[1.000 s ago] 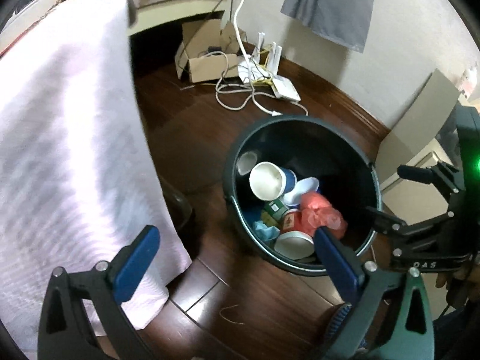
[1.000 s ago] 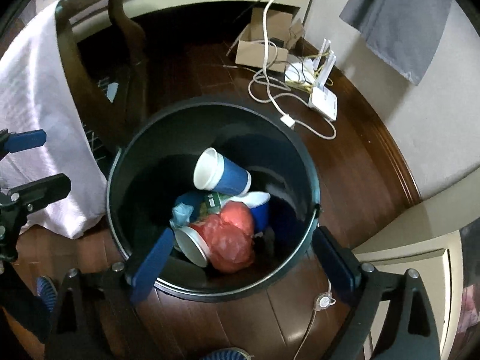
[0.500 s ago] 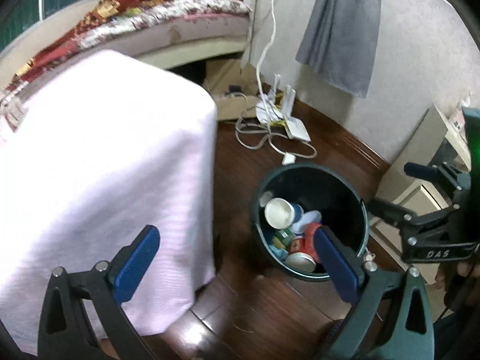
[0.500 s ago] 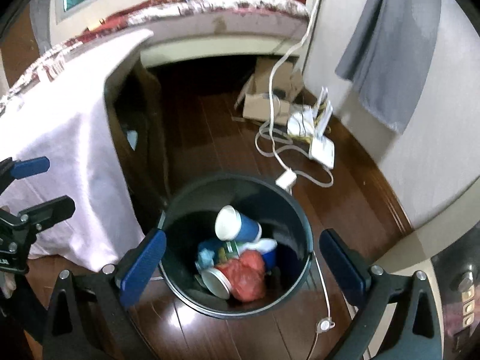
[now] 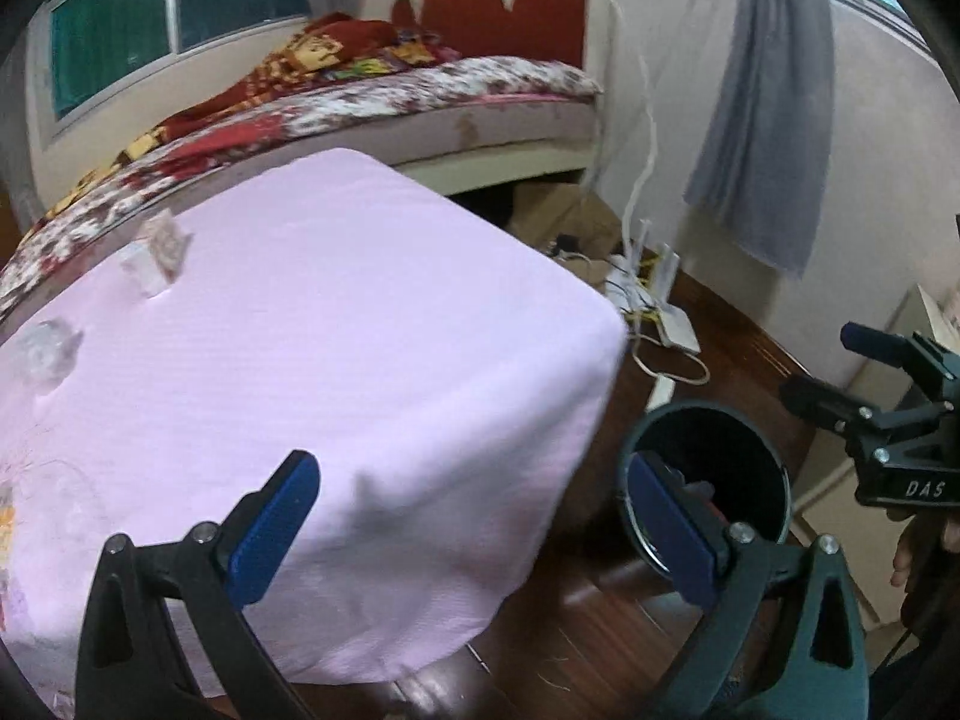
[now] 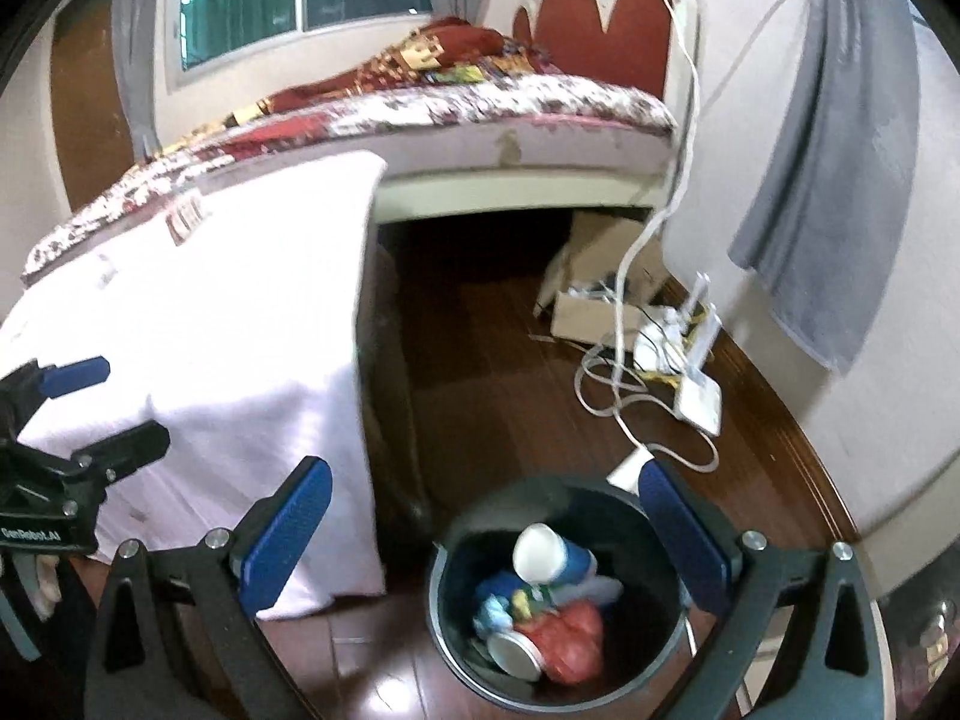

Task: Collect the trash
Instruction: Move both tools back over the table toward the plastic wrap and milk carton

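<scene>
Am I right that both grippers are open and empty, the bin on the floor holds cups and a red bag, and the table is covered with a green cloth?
Not quite: the cloth over the table is pale pink, as the left wrist view shows. The rest holds: left gripper and right gripper are open and empty, and the bin holds cups and a red bag.

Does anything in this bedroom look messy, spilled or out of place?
Yes: white cables lie tangled on the wooden floor by an open cardboard box. The dark round bin stands upright; cups and red bag stay inside.
</scene>
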`<state>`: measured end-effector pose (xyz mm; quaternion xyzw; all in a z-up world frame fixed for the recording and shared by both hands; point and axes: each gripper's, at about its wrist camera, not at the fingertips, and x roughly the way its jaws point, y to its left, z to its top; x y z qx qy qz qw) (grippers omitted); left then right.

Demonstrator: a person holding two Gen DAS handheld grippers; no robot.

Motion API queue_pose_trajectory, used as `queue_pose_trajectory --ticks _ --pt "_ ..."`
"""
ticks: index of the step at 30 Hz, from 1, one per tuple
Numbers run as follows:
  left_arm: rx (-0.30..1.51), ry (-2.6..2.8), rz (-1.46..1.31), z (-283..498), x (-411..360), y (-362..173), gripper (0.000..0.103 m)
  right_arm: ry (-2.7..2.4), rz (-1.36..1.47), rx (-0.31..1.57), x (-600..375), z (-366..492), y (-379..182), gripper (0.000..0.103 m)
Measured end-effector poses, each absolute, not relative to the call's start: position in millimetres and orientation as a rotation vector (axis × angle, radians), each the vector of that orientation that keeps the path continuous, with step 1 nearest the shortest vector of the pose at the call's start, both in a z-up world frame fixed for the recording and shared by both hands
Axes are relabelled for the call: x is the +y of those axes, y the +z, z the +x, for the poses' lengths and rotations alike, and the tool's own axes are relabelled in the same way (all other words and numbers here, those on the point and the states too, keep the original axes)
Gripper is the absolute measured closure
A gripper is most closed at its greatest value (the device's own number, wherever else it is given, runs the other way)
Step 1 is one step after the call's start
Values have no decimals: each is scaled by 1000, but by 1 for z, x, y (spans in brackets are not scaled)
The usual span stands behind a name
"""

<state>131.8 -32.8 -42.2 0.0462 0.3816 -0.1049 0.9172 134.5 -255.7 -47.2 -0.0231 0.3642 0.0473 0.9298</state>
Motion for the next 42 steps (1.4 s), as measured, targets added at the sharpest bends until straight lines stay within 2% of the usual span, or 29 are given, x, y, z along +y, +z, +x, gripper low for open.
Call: queue_pose_trajectory --ticks 27,29,31,33,36,42 --pt "709 102 -56 144 130 -22 1 376 -42 613 -87 200 -18 0" --pt "708 131 -63 145 147 -22 1 428 -40 664 -69 211 -20 0" --pt "705 160 -67 146 163 -22 5 447 -66 712 -49 222 -22 0" --pt "715 182 -82 150 184 -23 15 476 -92 721 -27 230 -25 0" --pt "725 215 -93 159 210 -24 21 505 -120 709 0 241 -24 0" --pt "743 270 -118 182 253 -31 22 557 -162 704 57 273 -24 0"
